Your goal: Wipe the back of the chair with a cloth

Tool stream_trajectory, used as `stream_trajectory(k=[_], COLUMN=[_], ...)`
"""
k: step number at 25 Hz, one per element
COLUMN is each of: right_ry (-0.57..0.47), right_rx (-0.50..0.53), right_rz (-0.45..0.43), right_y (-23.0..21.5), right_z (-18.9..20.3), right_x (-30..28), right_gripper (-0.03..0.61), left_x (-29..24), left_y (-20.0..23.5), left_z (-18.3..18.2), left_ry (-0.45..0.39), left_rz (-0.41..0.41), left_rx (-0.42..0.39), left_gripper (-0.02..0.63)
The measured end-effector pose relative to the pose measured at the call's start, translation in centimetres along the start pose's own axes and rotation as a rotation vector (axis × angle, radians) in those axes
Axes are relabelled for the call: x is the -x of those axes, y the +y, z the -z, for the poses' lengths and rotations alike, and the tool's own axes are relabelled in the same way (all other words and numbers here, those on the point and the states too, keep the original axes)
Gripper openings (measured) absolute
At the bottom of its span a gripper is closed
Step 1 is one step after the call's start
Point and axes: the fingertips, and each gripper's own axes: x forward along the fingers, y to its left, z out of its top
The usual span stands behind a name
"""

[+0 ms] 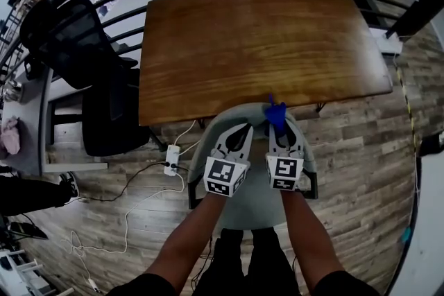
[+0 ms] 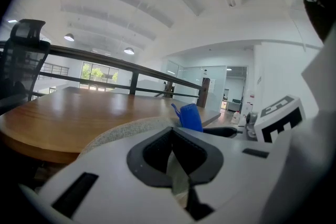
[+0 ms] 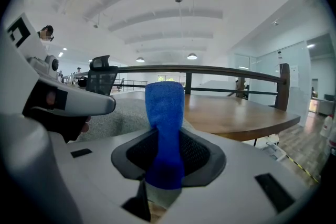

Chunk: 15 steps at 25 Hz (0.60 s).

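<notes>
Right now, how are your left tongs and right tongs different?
The right tongs are pinching a blue cloth; the left tongs are closed on nothing. Blue fabric sticks up past the right tongs' tips; the left tongs' tips are bare. Both are shut and sit side by side over the grey chair back.

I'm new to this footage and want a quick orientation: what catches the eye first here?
The bright blue cloth stands out first, pinched upright in the right gripper at the top of the grey chair back. Just beyond spreads a big wooden table. The left gripper sits alongside, jaws together.
</notes>
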Motion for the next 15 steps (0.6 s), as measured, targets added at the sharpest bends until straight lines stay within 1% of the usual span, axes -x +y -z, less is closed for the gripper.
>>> stream_trajectory(k=[5,8,11,15], right_ry=[0.005,-0.004,-0.004,-0.018], right_rx=[-0.001,0.007,0.038,0.062], right_rz=[0.024,0.03,-0.004,-0.086], right_y=[-1.1,-1.4,0.1,4.4], right_z=[0.4,0.3,0.4,0.4], right_x=[0.5,1.2,1.2,0.9], right_gripper=[0.117,0.117,0.117,0.117], left_x=[-0.1,0.7,1.9,4.1], left_y=[-0.7,-0.7,0.6,2.7], left_z=[0.3,0.4,1.0,1.8], left_ry=[-0.001,-0.013,-0.015,-0.027], left_rz=[0.005,-0.008,-0.048,-0.103], left_rx=[0.005,0.01,0.04,0.076], left_gripper=[0.005,0.005,0.005,0.005])
